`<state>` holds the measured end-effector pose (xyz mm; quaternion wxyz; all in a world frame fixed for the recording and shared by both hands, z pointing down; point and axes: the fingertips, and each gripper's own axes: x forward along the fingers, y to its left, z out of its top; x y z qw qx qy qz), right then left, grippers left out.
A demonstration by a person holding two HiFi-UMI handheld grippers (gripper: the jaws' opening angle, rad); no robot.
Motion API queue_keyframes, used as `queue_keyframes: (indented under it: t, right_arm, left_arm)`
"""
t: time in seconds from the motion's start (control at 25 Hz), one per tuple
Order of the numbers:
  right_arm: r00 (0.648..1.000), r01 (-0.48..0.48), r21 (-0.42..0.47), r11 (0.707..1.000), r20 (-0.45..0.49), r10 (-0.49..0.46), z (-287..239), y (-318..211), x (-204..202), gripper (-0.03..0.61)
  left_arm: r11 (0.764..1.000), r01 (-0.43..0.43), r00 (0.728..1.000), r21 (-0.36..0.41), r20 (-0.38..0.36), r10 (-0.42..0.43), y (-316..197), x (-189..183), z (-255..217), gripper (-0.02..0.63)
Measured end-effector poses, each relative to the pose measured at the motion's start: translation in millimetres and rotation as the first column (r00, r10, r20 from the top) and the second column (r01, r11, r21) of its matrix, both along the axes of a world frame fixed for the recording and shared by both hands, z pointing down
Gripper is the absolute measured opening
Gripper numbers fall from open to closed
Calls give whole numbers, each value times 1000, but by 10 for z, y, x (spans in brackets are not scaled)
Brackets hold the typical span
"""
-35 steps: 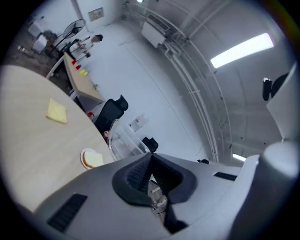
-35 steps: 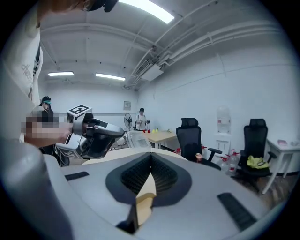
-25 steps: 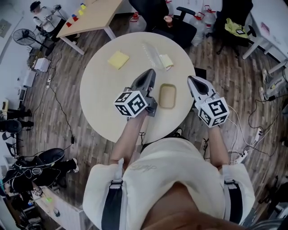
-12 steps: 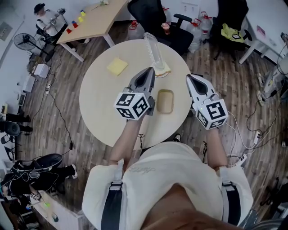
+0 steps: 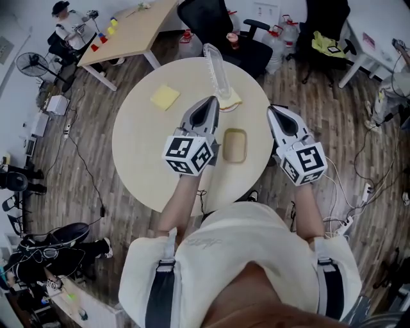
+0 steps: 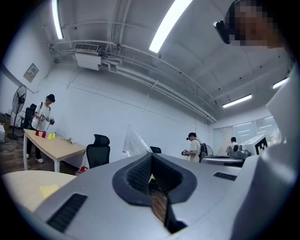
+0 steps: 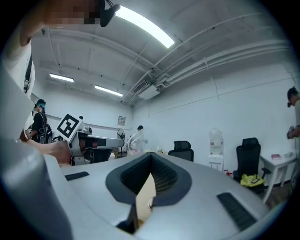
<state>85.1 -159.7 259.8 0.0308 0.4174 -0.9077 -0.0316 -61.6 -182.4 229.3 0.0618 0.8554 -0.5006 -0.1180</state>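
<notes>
Left gripper point(image 5: 211, 102), right gripper point(image 5: 275, 113) closed; seemingly empty

Office-like lab: desks point(image 5: 131, 29), swivel chairs point(image 5: 211, 16), cables across the floor point(image 5: 77, 154).

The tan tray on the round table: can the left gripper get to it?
Probably yes. The tan tray lies close beside the left gripper, with nothing between them. The gripper's jaws are together, so they would need to open first.
</notes>
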Motion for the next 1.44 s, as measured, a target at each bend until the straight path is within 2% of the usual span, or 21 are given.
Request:
queue_keyframes:
  t: [0.2, 0.76, 0.96, 1.24, 1.44]
  right_arm:
    - [1000, -13, -24, 1000, 4, 13, 39, -17, 16, 6]
    - [1000, 13, -34, 999, -20, -13, 243, -77, 31, 6]
    - [1000, 13, -49, 999, -24, -14, 245, -66, 70, 6]
    - [1000, 16, -65, 998, -17, -17, 318, -40, 76, 5]
    - [1000, 11, -85, 996, -17, -12, 345, 27, 53, 6]
  left_arm:
    - [1000, -5, 999, -5, 33, 5, 18, 33, 82, 18]
    - [999, -1, 999, -44, 40, 3, 23, 85, 337, 18]
    - [999, 3, 1000, -47, 29, -1, 18, 84, 336, 18]
    - [999, -6, 999, -43, 51, 8, 52, 94, 299, 17]
    - [997, -26, 999, -78, 35, 29, 134, 115, 393, 17]
